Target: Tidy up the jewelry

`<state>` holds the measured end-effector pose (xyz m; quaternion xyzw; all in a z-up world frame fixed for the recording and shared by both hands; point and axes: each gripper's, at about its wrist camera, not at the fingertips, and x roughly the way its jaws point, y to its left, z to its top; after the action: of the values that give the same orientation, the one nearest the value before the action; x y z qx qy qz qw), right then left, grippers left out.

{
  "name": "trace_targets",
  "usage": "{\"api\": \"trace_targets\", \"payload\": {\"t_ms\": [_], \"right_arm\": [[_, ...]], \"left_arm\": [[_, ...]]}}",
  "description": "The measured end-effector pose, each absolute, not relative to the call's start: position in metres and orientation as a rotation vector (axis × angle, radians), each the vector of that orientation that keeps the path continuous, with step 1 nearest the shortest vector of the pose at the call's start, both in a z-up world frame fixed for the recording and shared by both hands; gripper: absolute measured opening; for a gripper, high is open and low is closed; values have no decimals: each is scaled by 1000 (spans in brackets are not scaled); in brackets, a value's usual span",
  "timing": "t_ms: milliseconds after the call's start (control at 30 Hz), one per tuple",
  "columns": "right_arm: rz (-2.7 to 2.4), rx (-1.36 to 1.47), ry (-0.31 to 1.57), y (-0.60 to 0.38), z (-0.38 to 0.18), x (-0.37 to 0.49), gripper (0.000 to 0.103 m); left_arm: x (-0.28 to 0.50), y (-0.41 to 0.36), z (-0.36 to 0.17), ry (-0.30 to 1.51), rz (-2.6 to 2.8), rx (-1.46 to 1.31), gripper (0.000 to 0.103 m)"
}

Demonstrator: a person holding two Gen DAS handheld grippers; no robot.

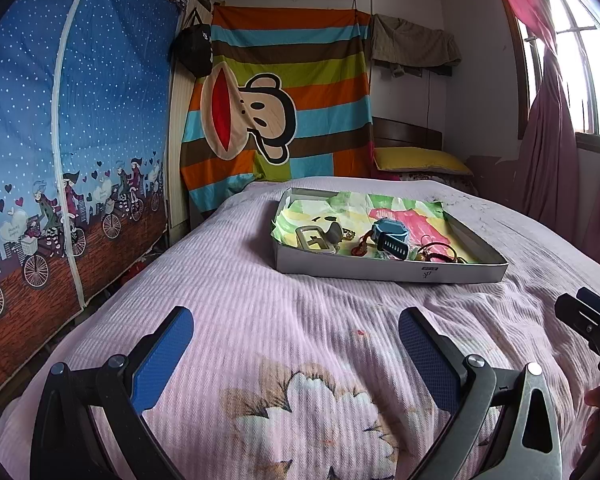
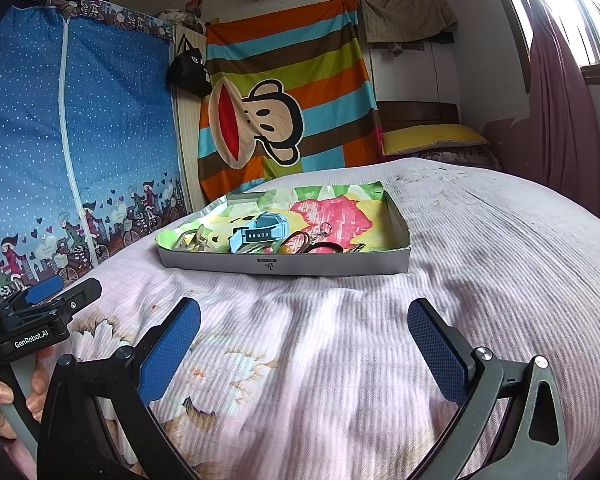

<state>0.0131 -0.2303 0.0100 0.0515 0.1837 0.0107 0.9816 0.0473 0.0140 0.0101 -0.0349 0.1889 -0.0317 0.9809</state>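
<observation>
Left gripper: jaws spread wide, blue pads bare, nothing held, poised over the near part of the bed. Right gripper: jaws equally wide, empty, over the same pink ribbed bedspread; in its view the left gripper's body appears at near left, lettered "GenRobot.AI", with a hand around its grip. Beyond both grippers, well apart from them, a shallow grey box lies on the bed, lined with colourful paper; a small printed mark on its near wall is too small to read. Inside, toward the near wall: a blue watch, a grey buckle-like piece, and tangled cords and rings. Far wall: a striped monkey-face cloth.
</observation>
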Motion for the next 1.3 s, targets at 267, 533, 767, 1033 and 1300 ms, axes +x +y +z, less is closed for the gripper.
{"api": "trace_targets", "payload": {"t_ms": [267, 533, 767, 1033, 1300], "right_arm": [[21, 106, 369, -231, 12, 12, 102], [20, 107, 368, -231, 12, 12, 102], [20, 107, 367, -231, 12, 12, 102], [19, 109, 368, -232, 13, 12, 102], [18, 108, 368, -232, 13, 12, 102]], "left_arm": [[48, 15, 10, 382, -66, -73, 103], [48, 17, 11, 383, -64, -76, 103], [48, 17, 10, 384, -64, -77, 103], [48, 17, 10, 383, -64, -77, 103], [48, 17, 10, 383, -64, -77, 103]]}}
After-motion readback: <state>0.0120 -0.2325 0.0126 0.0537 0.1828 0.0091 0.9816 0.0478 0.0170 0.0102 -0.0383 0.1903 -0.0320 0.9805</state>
